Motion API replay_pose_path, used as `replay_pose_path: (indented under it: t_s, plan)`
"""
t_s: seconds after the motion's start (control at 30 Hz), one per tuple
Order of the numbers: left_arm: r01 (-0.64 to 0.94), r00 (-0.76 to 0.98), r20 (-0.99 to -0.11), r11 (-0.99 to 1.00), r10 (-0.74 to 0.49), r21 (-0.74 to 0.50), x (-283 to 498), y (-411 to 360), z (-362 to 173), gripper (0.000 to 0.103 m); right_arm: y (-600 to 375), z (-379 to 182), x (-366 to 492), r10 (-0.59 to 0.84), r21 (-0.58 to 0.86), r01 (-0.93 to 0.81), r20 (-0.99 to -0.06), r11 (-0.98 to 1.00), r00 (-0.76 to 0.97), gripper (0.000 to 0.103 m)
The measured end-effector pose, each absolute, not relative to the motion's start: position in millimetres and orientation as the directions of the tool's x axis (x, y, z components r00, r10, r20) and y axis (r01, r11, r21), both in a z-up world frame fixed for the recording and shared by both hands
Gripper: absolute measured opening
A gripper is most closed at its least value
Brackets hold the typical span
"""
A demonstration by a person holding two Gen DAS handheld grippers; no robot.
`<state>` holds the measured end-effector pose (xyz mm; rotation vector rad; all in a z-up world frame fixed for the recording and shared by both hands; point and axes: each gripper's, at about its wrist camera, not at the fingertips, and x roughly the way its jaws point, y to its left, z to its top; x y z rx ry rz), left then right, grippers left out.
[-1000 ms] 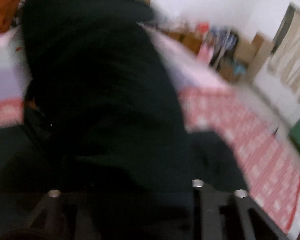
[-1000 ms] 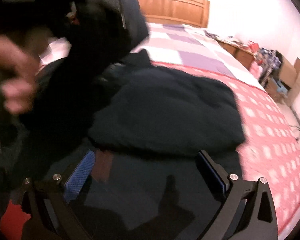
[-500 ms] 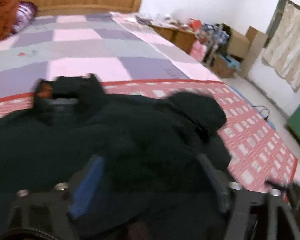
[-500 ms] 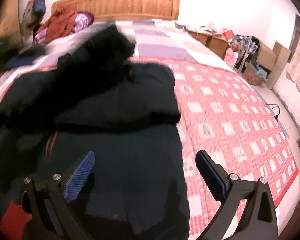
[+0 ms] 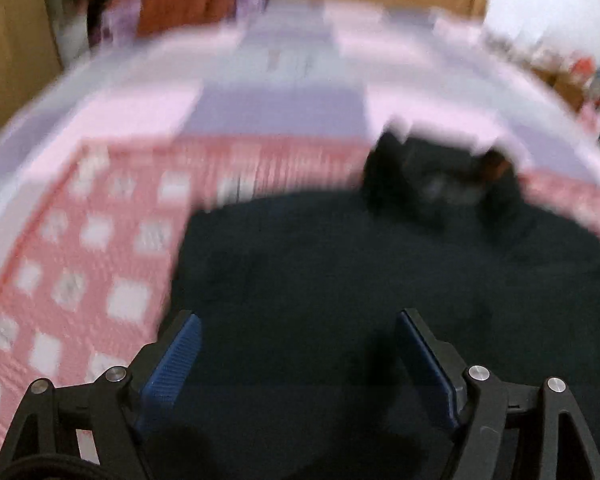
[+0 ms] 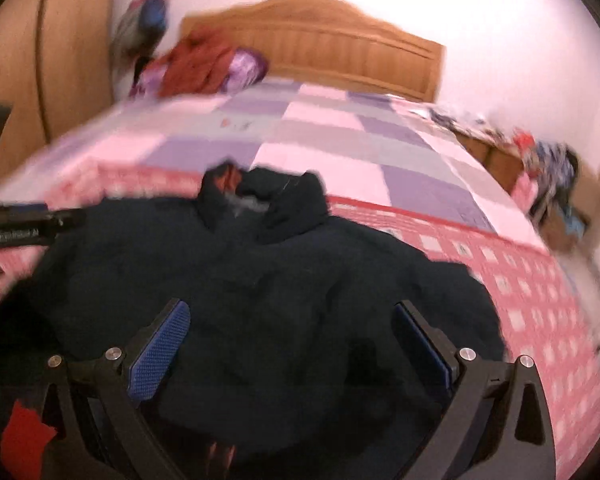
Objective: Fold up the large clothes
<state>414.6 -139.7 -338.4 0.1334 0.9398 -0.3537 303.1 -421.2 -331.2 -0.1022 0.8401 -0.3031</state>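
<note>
Dark jacket lies spread on the bed, collar at far side. Left tongs and right tongs both spread, pinching nothing.

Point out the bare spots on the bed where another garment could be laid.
Free: checked purple-pink quilt between the dark jacket's collar and headboard; red patterned cover right of the jacket. Crowded: clothes pile at the head corner.
</note>
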Motion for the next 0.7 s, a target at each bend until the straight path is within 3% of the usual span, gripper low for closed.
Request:
replay_pose_path:
  t_s: [0.07,0.2,0.3,0.47,0.57,0.7]
  plan:
    - [0.382,0.483,-0.842,0.923,-0.24,-0.043,423,-144,-366,0.084,-452,-360,316,-0.35,-0.245,0.257,-0.758,0.935,0.551,0.102]
    - [0.415,0.509,-0.821,0.909,-0.258,-0.028,425,-150,-370,0.087,-501,-354,335,-0.492,-0.351,0.35,-0.691,0.869,0.529,0.101]
    - [0.399,0.504,-0.815,0.914,-0.287,-0.075,427,-144,-365,0.087,-523,-336,341,-0.429,-0.239,0.39,-0.733,0.889,0.528,0.1]
    - [0.44,0.516,-0.792,0.894,-0.326,-0.082,408,-129,-350,0.087,-513,-298,271,-0.389,-0.093,0.456,-0.683,0.885,0.618,0.101]
    - [0.465,0.502,-0.798,0.882,-0.333,-0.075,403,-126,-355,0.087,-516,-312,243,-0.41,-0.08,0.531,-0.734,0.844,0.541,0.101]
    - [0.463,0.488,-0.804,0.882,-0.34,-0.092,404,-126,-362,0.087,-537,-347,237,-0.3,0.048,0.596,-0.831,0.801,0.47,0.101]
